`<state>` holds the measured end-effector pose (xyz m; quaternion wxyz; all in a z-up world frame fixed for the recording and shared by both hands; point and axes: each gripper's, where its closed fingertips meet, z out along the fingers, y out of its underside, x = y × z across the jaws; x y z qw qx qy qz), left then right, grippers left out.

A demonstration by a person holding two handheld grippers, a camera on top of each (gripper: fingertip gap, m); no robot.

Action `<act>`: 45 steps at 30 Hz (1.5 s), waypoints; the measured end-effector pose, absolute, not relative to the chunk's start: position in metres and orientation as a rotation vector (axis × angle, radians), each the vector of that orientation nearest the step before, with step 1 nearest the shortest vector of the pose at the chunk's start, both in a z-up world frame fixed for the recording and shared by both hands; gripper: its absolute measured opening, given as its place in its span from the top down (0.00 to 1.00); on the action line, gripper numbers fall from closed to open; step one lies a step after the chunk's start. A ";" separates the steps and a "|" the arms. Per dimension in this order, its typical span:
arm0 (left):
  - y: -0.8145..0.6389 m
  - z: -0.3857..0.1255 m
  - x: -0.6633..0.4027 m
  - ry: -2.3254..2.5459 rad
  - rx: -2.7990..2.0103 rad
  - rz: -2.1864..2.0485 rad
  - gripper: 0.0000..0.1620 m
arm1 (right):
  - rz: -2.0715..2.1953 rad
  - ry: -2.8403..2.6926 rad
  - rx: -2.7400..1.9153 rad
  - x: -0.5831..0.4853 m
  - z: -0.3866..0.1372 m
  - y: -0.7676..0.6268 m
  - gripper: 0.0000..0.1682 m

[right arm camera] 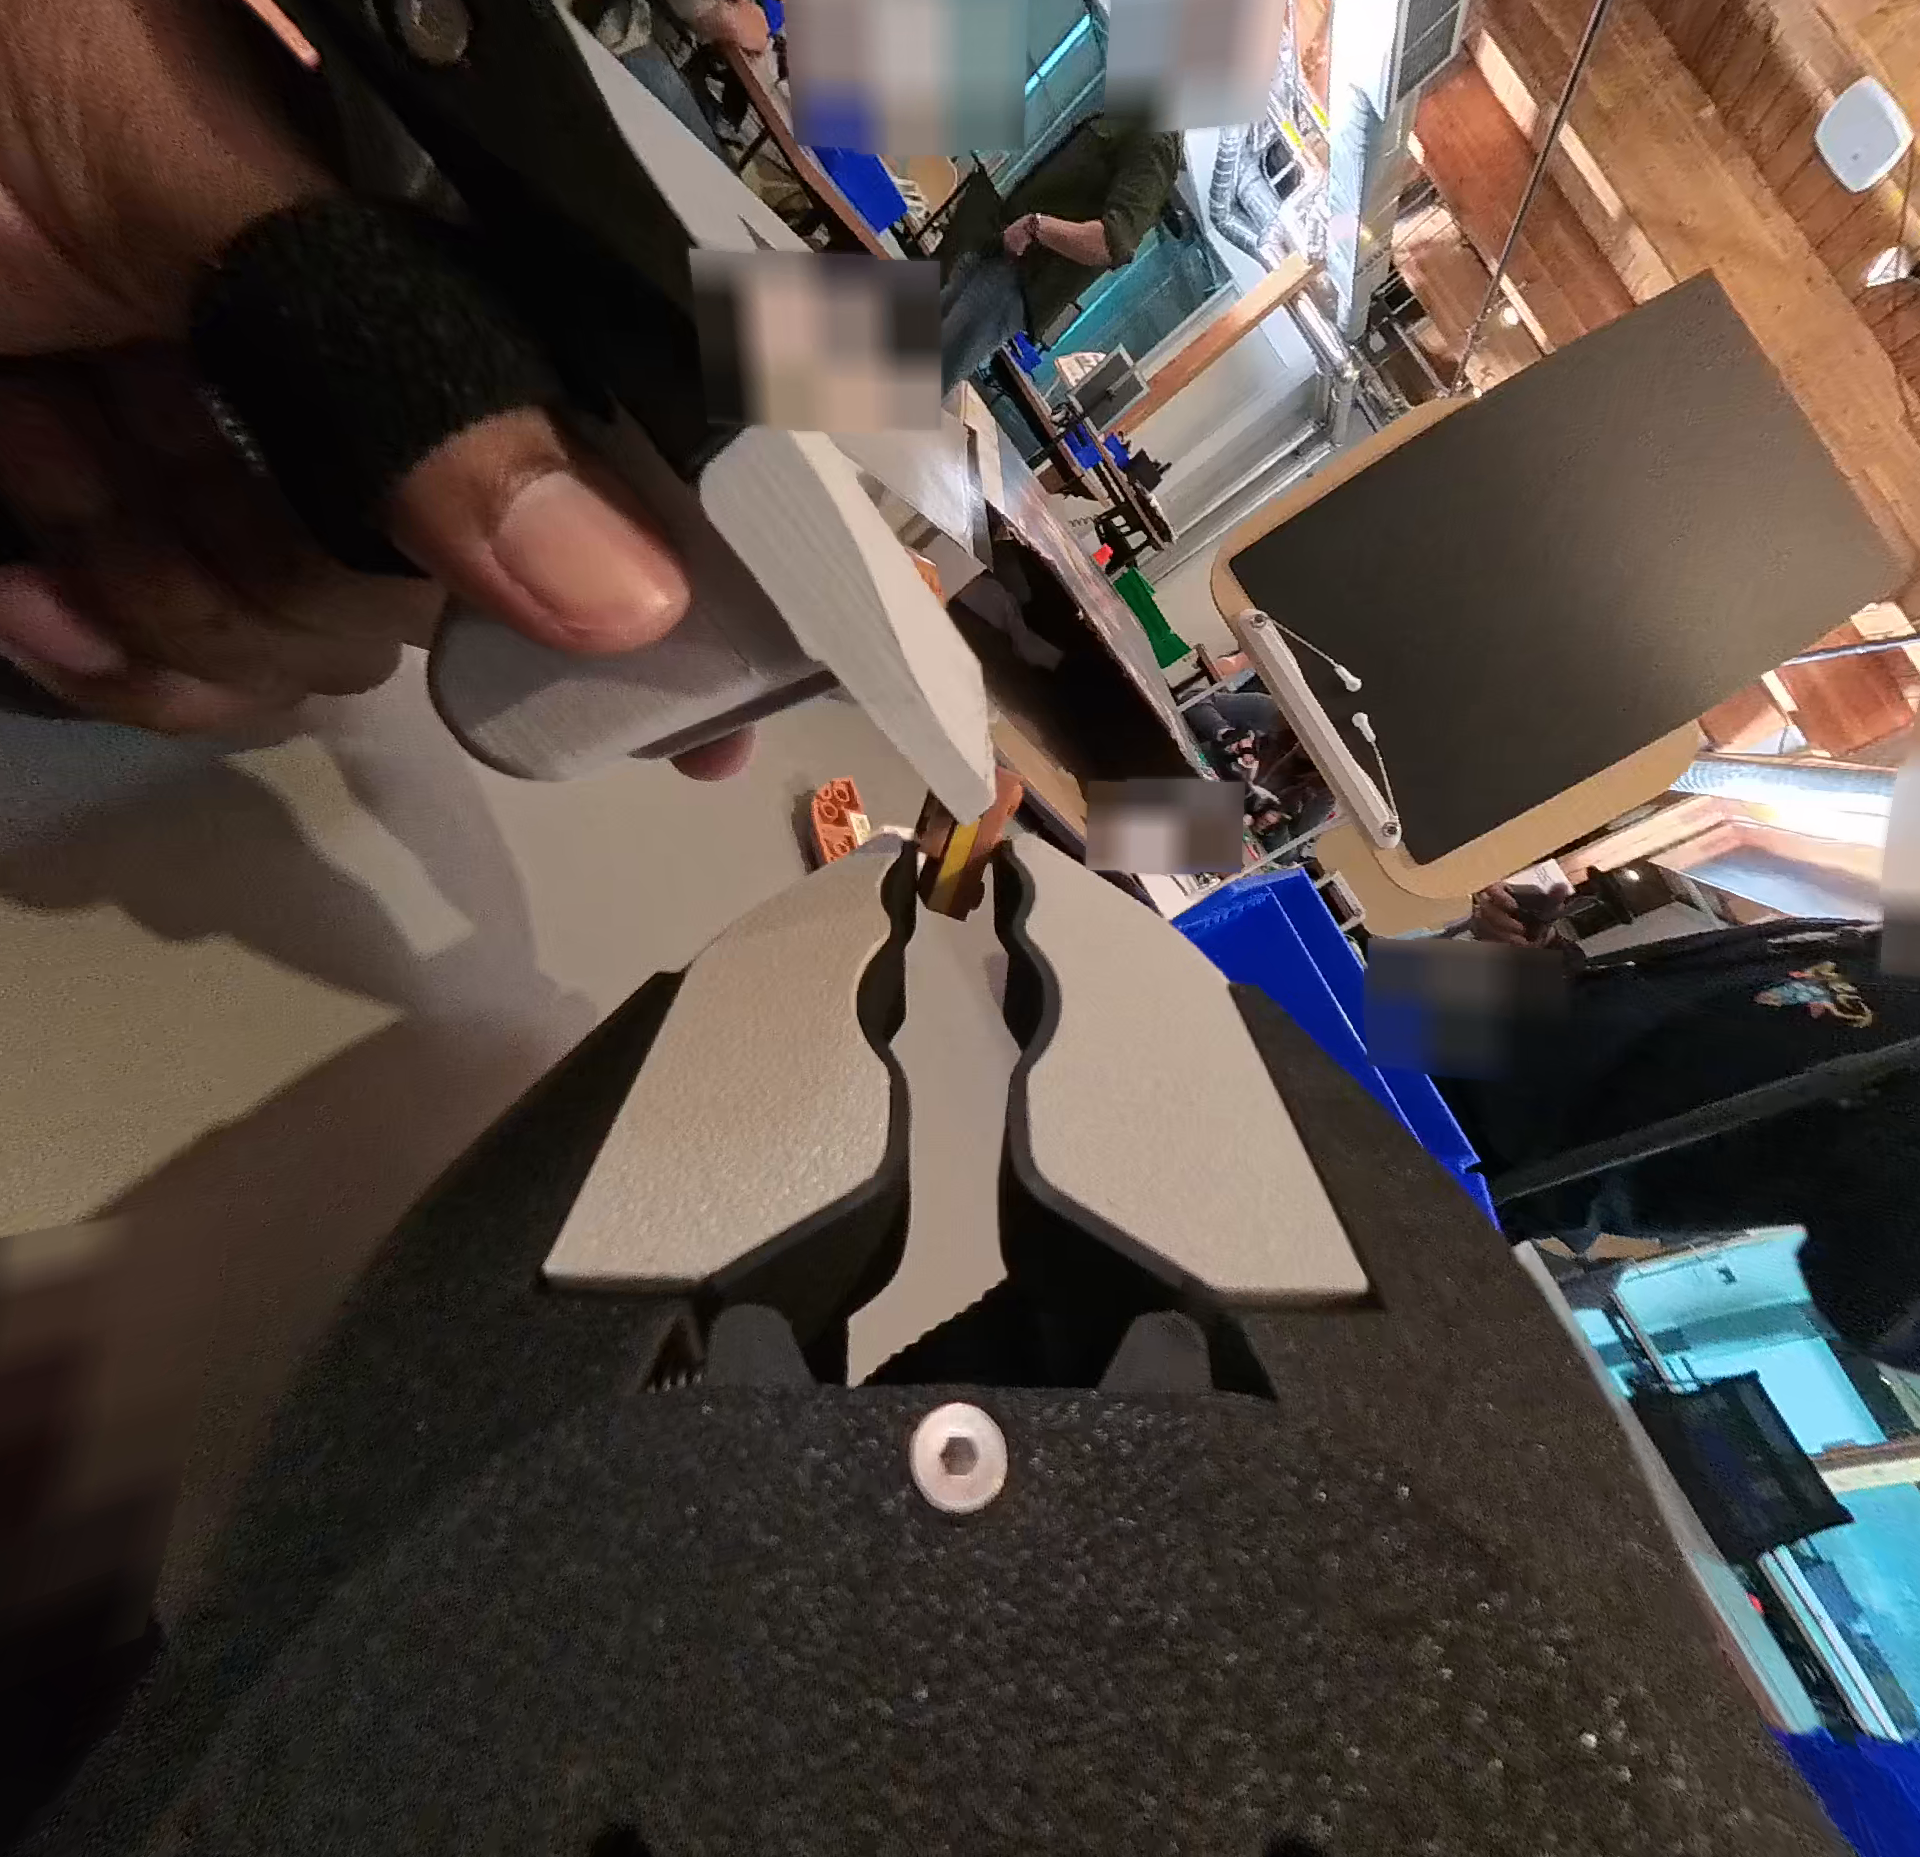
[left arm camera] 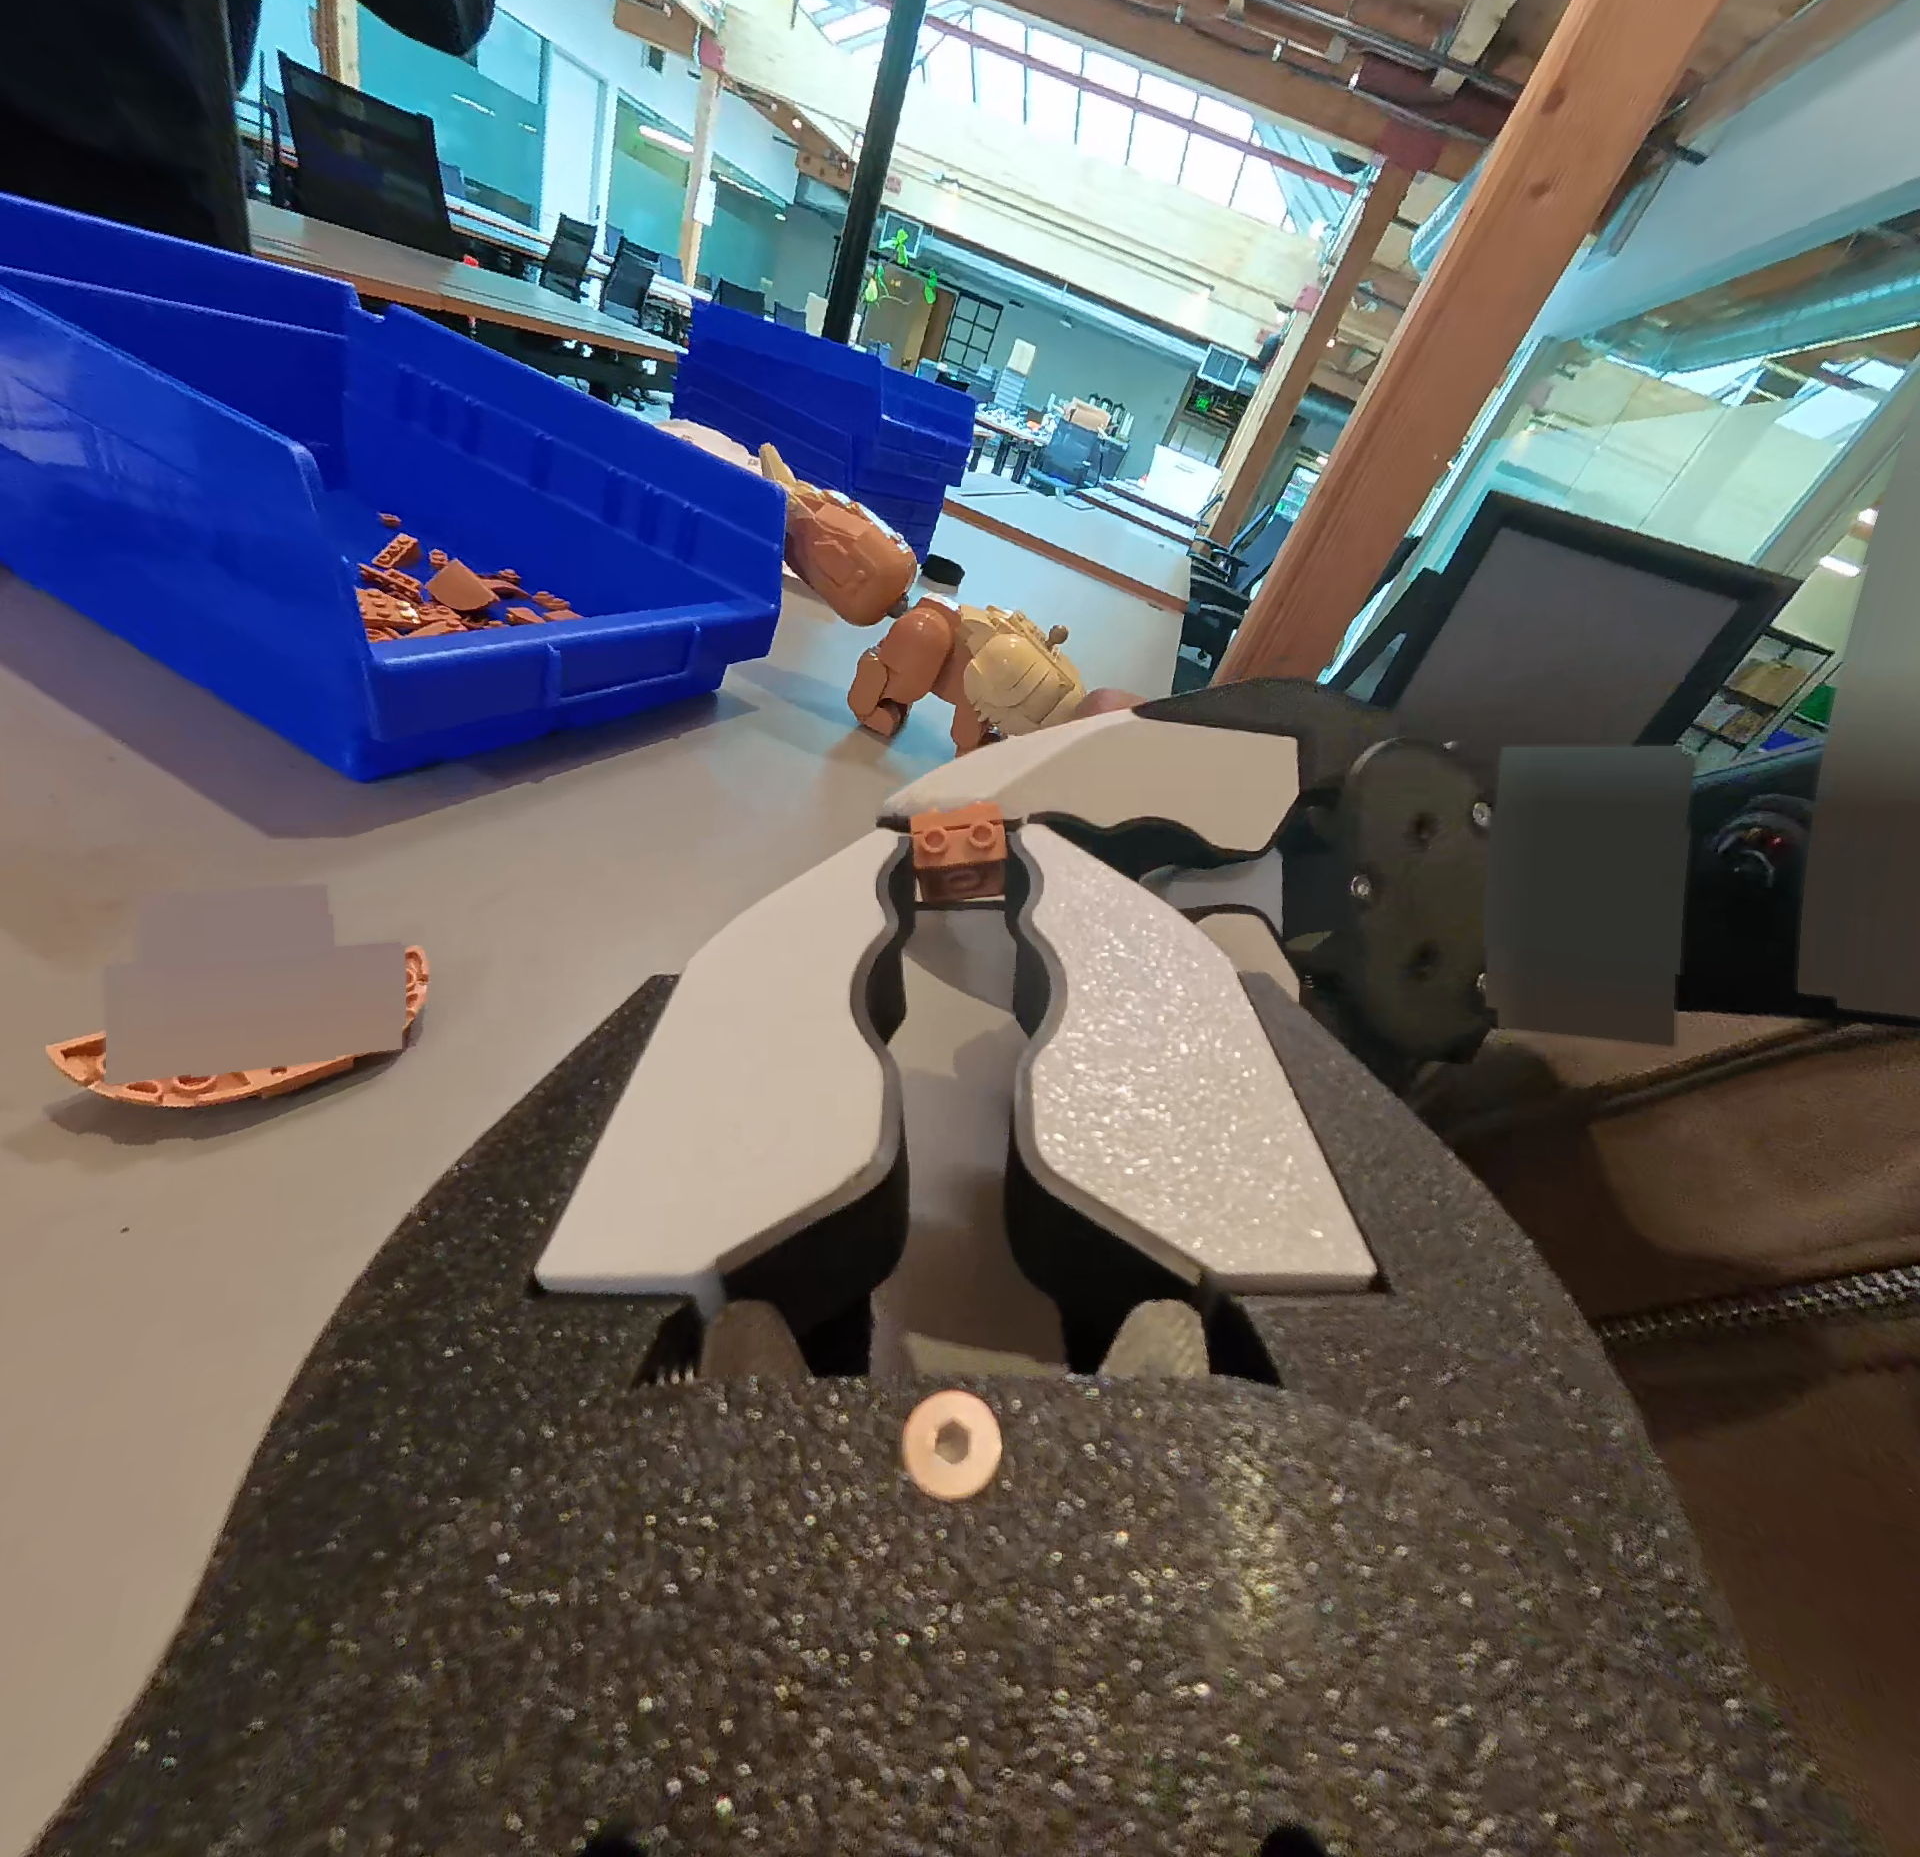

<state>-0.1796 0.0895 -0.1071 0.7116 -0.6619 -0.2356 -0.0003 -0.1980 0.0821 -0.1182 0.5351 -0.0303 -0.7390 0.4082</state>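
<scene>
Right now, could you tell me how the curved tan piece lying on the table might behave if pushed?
The curved piece rests on its rounded shell, one end raised, so it would probably rock or spin. It looks like thin rigid plastic, likely light, and should slide easily on the smooth table.

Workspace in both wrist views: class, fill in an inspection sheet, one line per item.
Surface: grey table, bare in front.
Job's things: small brown brick; brown plate piece lying loose at the left.
Clutter: blue bin with brown bricks; tan brick figure; stacked blue bins.
Grippers: left hand-held gripper shut on the brick; right hand-held gripper shut on the same stack, fingers crossing.
Cables: nothing seen.
Surroundings: open office, wooden post, people standing in the background.
</scene>
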 end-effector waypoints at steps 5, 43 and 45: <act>0.089 -0.108 -0.177 -0.472 -1.500 0.000 0.90 | 1.027 -1.821 -0.035 -0.194 -0.120 0.081 0.93; 0.084 -0.109 -0.166 -0.279 -1.574 -0.217 0.90 | 1.628 -2.141 -0.283 -0.190 -0.133 0.083 0.95; 0.080 -0.106 -0.169 -0.299 -1.553 -0.215 0.90 | 1.640 -2.142 -0.304 -0.192 -0.133 0.085 0.95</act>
